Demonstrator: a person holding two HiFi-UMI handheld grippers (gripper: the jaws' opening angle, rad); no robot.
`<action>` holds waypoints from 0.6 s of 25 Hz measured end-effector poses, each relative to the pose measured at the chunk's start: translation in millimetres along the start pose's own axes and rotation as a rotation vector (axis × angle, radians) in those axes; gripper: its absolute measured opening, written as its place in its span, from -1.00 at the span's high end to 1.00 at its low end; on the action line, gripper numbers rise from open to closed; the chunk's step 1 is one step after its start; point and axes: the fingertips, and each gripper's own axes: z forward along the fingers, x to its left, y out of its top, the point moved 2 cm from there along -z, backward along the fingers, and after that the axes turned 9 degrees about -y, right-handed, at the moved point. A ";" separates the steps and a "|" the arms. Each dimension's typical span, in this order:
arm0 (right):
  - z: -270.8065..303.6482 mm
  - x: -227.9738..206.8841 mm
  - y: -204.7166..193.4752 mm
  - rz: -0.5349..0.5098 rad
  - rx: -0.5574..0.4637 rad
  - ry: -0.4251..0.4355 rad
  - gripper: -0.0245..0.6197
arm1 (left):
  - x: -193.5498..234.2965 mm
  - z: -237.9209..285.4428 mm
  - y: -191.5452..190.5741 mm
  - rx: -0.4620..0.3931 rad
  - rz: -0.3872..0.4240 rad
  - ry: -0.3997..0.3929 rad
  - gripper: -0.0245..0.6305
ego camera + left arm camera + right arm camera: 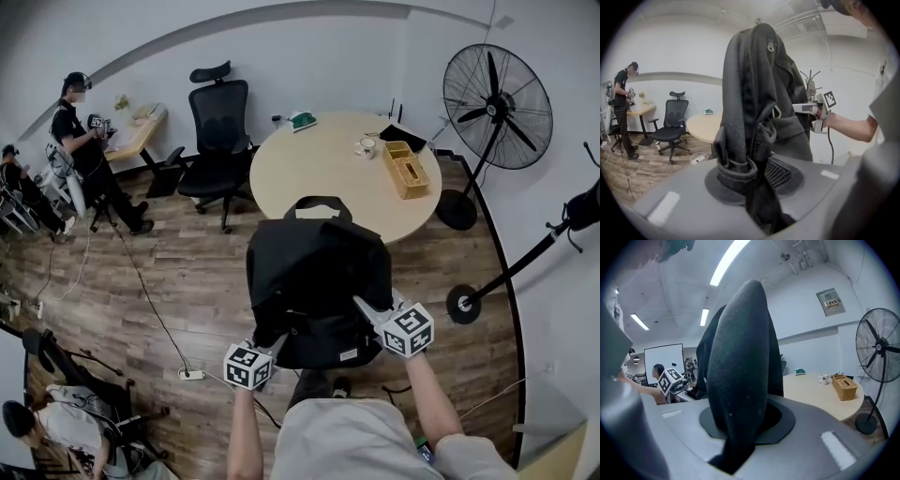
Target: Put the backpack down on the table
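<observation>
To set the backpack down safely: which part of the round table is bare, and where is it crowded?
Bare: left and middle of the table, from the green object to the backpack. Crowded: the right side, with mug and wicker basket.

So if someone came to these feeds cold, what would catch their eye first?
The black backpack dominates: it hangs in mid-air at the near edge of the round table, not yet set down on it. The left gripper and right gripper are each clamped on its straps, one on either side. After that, the big standing fan to the right of the table stands out.
</observation>
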 end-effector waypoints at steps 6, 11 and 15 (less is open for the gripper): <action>11.9 -27.9 -2.0 0.031 0.016 -0.044 0.70 | 18.4 30.8 13.5 0.056 0.019 -0.058 0.42; 31.6 -54.6 6.6 0.040 0.010 -0.094 0.70 | 45.3 61.5 34.7 0.067 0.042 -0.103 0.42; 54.2 -79.8 17.3 0.050 0.014 -0.135 0.70 | 72.5 87.7 58.2 0.079 0.047 -0.143 0.42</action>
